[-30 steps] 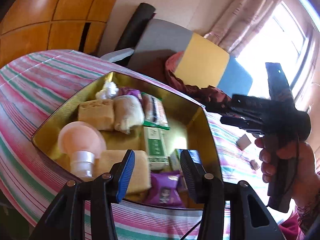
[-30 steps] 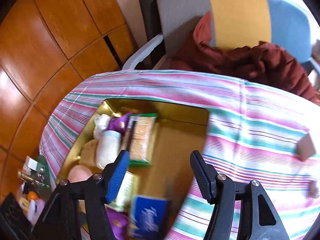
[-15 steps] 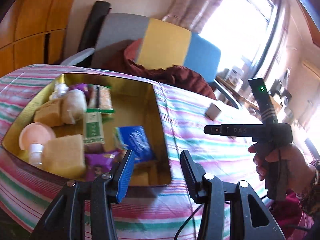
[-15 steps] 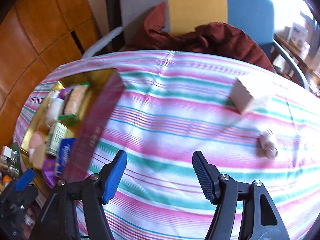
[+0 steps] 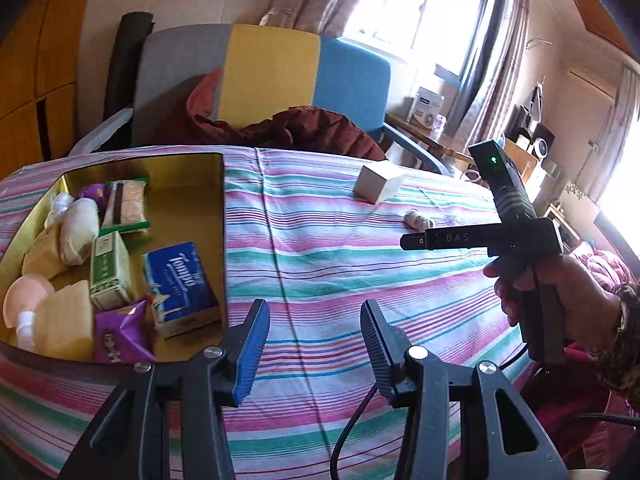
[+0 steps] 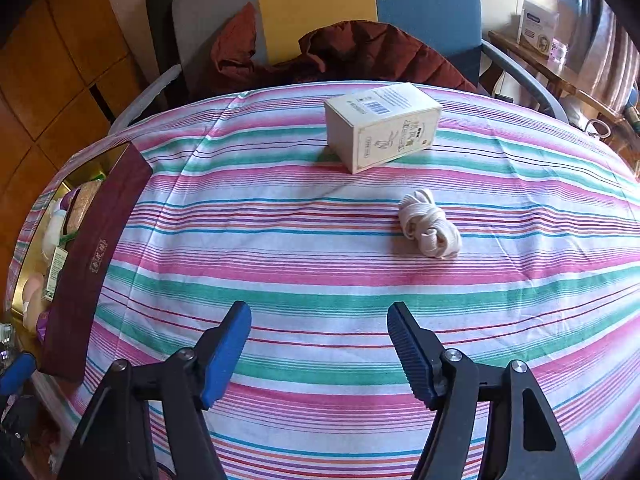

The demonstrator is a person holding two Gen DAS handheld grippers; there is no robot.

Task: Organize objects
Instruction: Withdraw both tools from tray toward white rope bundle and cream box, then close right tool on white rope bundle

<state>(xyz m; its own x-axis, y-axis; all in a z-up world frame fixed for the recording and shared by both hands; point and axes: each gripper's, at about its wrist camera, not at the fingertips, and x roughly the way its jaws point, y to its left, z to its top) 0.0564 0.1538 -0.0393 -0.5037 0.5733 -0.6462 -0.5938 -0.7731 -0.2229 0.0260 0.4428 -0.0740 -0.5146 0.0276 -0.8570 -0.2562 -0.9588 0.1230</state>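
Striped cloth covers the bench [image 6: 320,292], and two loose things lie on it well apart from the tin: a white box [image 6: 380,124] toward the far edge and, nearer, a cream cord bundle [image 6: 428,226]. The tin [image 5: 218,200], gold inside and dark red outside, sits at the left end and already holds several items, among them a blue packet [image 5: 178,280], a green packet [image 5: 108,268], a purple wrapper [image 5: 120,332] and a pink bulb-shaped bottle [image 5: 26,300]. Judging by this, the sorting is well along and the step in hand is fetching one of the two leftovers. The right hand-held gripper [image 6: 320,350] hangs over bare cloth, pointing toward the bundle, with its jaws opening and nothing between them; in the left wrist view it appears from the side, held in a hand [image 5: 560,292]. The left hand-held gripper [image 5: 314,346] hovers near the tin's right wall, jaws partly apart and empty, touching nothing. The bundle looks the likelier target, since it lies just ahead of the right jaws, though the box remains possible. The next move calls for carrying the right gripper forward and down until the bundle sits between the pads, then closing gently, as soft cord may squash or slip loose. The box, wider and stiff, would need a broader opening and a grip across its narrow faces. Free floor in the tin shows beyond the blue packet, toward the far wall.
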